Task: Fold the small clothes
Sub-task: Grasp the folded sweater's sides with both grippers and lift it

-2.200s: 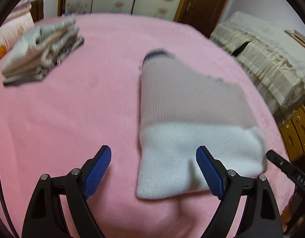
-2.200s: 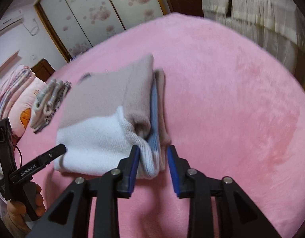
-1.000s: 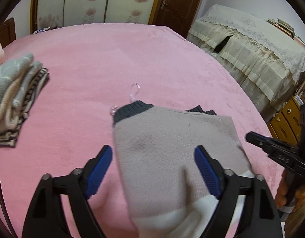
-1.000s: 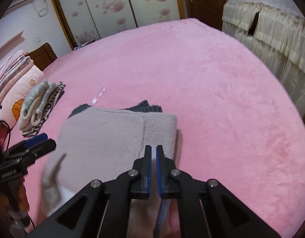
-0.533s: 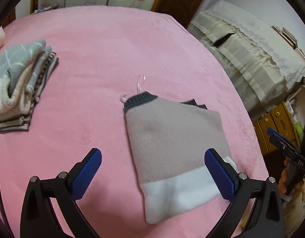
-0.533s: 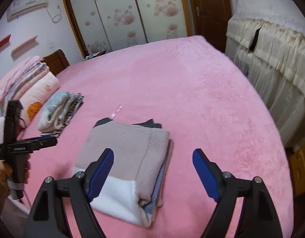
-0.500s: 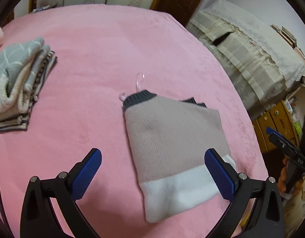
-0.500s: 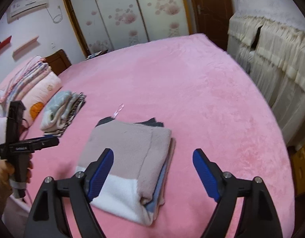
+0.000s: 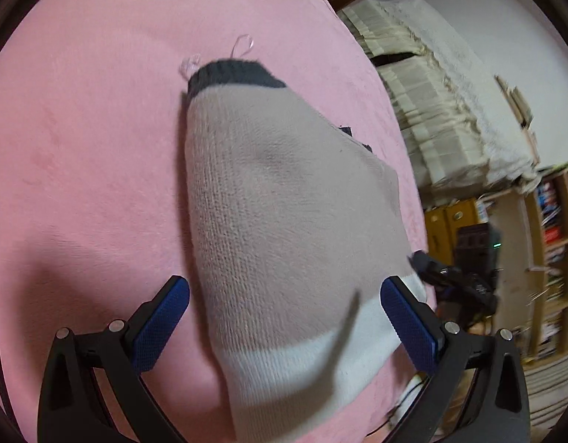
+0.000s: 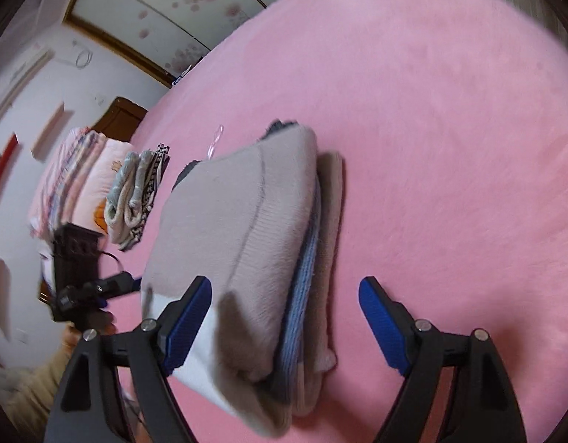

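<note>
Both the left gripper and right gripper stood open, holding nothing, over the folded sweater on the bed. A careless grab risked pulling its layers apart.

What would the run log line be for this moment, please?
stage: sweater folded on pink bed | left gripper: open, over sweater | right gripper: open, over folded edge | pile of folded clothes: beside

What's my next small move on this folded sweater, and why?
Probably close both grippers on the folded sweater to carry it to the folded pile: the left gripper and right gripper both stand open astride its near edge, and it looks fully folded.
</note>
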`<state>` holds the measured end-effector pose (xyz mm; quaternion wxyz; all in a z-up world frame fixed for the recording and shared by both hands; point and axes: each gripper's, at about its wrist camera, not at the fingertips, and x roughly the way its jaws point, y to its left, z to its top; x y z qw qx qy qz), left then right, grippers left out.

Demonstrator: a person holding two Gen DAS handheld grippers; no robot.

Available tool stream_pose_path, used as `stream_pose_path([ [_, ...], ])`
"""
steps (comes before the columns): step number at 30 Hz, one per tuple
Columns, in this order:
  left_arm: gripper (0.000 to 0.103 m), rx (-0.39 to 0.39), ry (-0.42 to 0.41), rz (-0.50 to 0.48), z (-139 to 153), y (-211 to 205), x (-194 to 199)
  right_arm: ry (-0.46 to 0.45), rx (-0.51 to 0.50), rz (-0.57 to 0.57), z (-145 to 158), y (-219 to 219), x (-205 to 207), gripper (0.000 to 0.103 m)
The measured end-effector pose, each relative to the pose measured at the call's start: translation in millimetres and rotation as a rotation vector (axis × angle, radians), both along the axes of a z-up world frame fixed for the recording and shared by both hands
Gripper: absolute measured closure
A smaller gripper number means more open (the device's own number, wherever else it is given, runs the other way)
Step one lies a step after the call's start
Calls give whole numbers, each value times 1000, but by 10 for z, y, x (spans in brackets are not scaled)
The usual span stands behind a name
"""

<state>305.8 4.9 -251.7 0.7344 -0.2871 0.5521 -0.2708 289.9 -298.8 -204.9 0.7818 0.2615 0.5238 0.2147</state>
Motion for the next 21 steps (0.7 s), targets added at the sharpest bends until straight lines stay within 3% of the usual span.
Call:
stream_pose_path([
  [4, 1, -105, -2, 23, -188, 0, 73, 14, 62, 9, -195, 37, 140, 20],
  [7, 1, -141, -8, 32, -263, -30, 117, -1, 95, 20, -264, 98, 244, 22],
  [9, 1, -147, -9, 32, -284, -61, 148, -13, 121, 35, -300, 151, 308, 42],
  [13, 2, -102, -50, 28, -233, -140, 171, -32, 126, 37, -317, 193, 324, 54],
  [16, 16, -42, -64, 35, -201, -160, 163, -58, 105, 25, -272, 202, 270, 59],
  [18, 30, -25, -64, 57, -179, -123, 138, -72, 78, 14, -229, 234, 246, 62],
  [21, 40, 10, -84, 74, -86, -112, 80, -104, 15, 7, -110, 319, 194, 64],
])
